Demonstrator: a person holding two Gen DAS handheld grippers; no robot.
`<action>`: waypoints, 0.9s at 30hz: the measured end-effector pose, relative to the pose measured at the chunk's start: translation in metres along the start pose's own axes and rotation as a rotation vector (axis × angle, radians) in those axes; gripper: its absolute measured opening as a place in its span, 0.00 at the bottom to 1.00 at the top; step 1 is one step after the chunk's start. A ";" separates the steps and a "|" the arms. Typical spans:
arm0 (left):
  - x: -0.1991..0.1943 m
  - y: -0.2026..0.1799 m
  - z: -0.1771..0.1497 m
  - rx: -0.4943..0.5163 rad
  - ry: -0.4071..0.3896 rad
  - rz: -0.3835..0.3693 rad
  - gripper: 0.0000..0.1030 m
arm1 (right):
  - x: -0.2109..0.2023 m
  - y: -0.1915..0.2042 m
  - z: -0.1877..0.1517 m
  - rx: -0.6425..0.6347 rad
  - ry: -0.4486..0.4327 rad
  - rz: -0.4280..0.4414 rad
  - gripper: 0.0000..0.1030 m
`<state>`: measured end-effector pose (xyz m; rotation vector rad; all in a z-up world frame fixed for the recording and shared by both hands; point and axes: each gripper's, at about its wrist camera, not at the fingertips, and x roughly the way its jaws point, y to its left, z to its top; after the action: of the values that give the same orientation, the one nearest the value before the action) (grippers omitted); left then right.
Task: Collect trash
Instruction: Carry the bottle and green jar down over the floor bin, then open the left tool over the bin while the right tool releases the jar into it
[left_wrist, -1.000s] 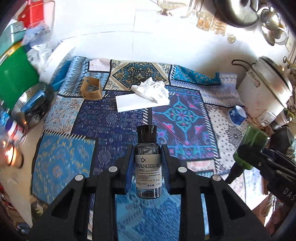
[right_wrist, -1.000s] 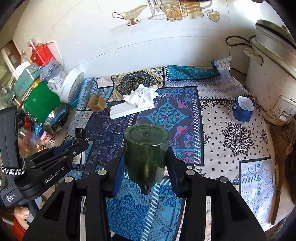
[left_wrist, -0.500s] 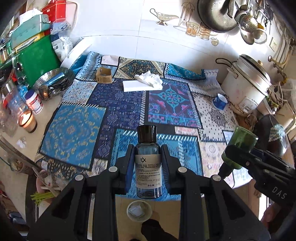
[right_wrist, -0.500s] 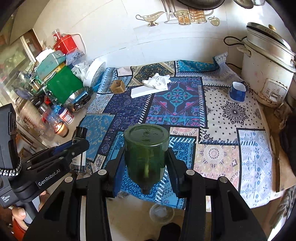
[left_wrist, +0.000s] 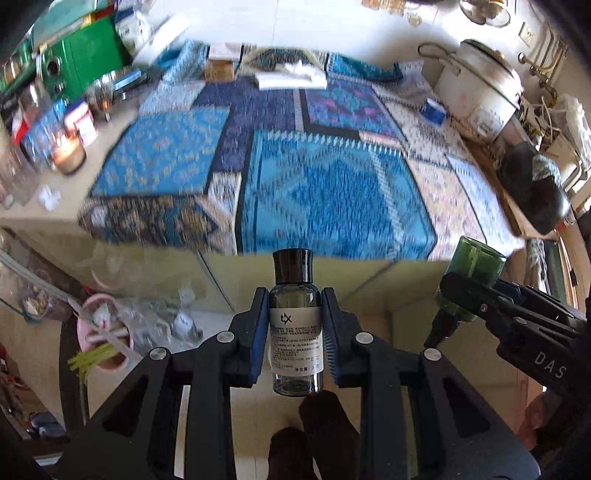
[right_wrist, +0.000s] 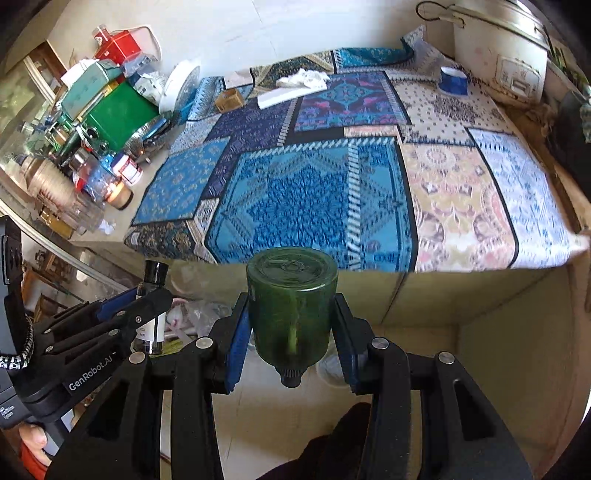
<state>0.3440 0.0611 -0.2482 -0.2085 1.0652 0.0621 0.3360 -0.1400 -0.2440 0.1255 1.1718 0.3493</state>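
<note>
My left gripper (left_wrist: 294, 334) is shut on a small clear bottle (left_wrist: 294, 328) with a black cap and white label, held upright in front of the counter's front edge. My right gripper (right_wrist: 291, 332) is shut on a dark green bottle (right_wrist: 291, 306), held upside down with its neck pointing down. Each gripper also shows in the other's view: the green bottle (left_wrist: 469, 280) at the right, the small bottle (right_wrist: 151, 306) at the left. On the patterned cloth (right_wrist: 314, 192) far back lie crumpled white tissue (right_wrist: 303, 78), a small brown box (right_wrist: 229, 99) and a blue cup (right_wrist: 453, 80).
A white rice cooker (right_wrist: 502, 55) stands at the back right. A green box (right_wrist: 118, 114), jars and a lit candle (right_wrist: 120, 194) crowd the counter's left side. Below left, a pink bin (left_wrist: 99, 343) holds rubbish. The floor (right_wrist: 498, 406) lies below.
Both grippers have pulled back from over the cloth and dropped to below the counter's front edge, each still holding its bottle. The floor and the pink bin have come into view.
</note>
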 end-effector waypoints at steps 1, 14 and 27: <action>0.007 0.001 -0.009 -0.002 0.020 -0.002 0.26 | 0.006 -0.004 -0.008 0.009 0.021 -0.009 0.38; 0.190 0.018 -0.117 -0.120 0.268 -0.019 0.26 | 0.134 -0.087 -0.090 0.102 0.188 -0.060 0.38; 0.430 0.060 -0.231 -0.242 0.344 -0.053 0.26 | 0.357 -0.165 -0.193 0.125 0.307 -0.030 0.38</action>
<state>0.3444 0.0526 -0.7393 -0.4788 1.3944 0.1107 0.3139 -0.1924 -0.6784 0.1677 1.4987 0.2745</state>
